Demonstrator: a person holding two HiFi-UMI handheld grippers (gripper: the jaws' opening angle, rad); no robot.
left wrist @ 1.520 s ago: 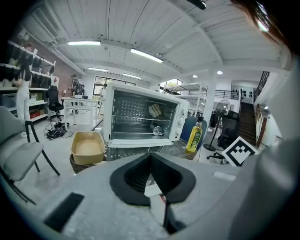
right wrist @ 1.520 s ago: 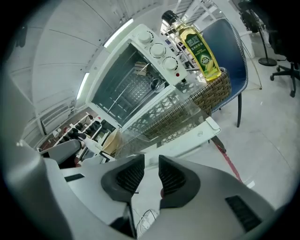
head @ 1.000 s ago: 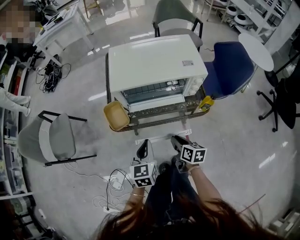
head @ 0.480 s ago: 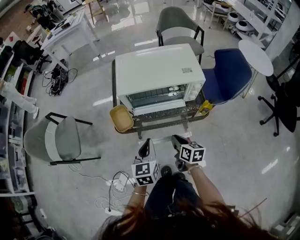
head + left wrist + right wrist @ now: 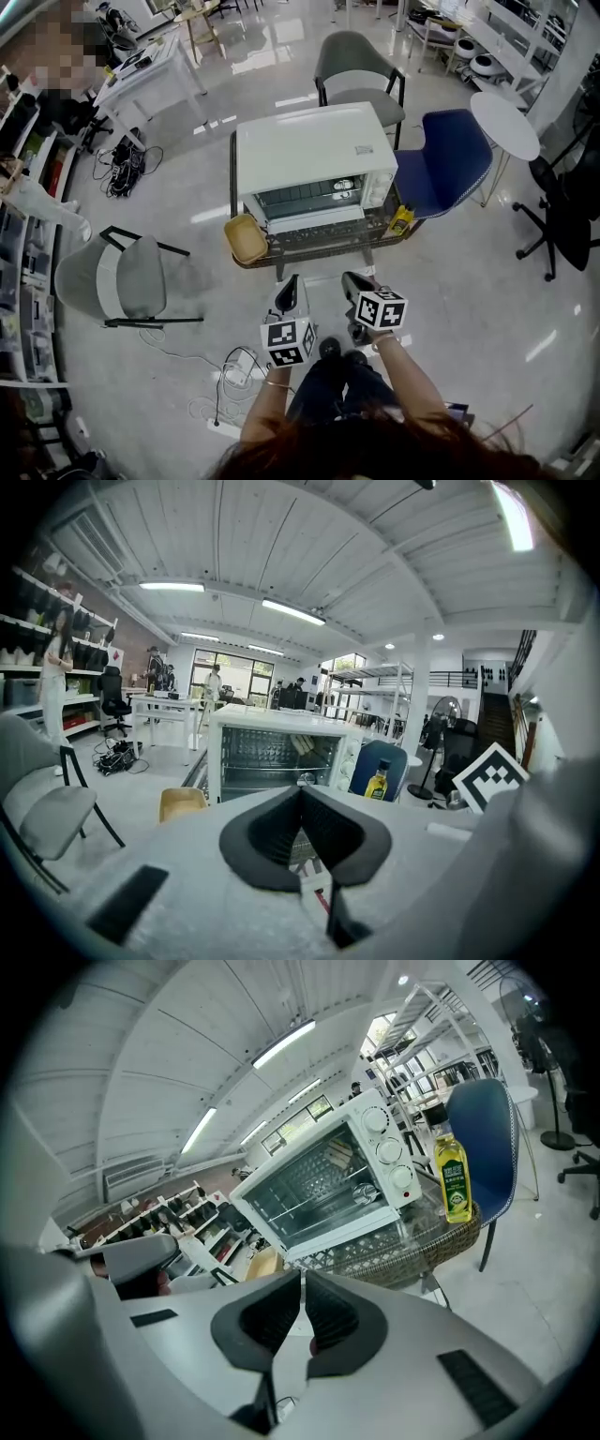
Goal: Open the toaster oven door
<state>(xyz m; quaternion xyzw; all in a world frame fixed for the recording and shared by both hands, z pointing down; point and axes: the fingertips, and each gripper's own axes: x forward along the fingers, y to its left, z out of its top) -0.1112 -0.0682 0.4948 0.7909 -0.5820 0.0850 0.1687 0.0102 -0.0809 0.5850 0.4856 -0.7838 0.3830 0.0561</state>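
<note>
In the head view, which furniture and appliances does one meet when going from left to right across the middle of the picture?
Grey chair → white toaster oven → blue chair → round white table.

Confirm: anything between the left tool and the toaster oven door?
Nothing visible. Bare floor separates the left tool from the toaster oven door. The yellow tray and the bottle sit to either side of the oven, not in front.

All views (head overhead) share the oven (image 5: 314, 150).
</note>
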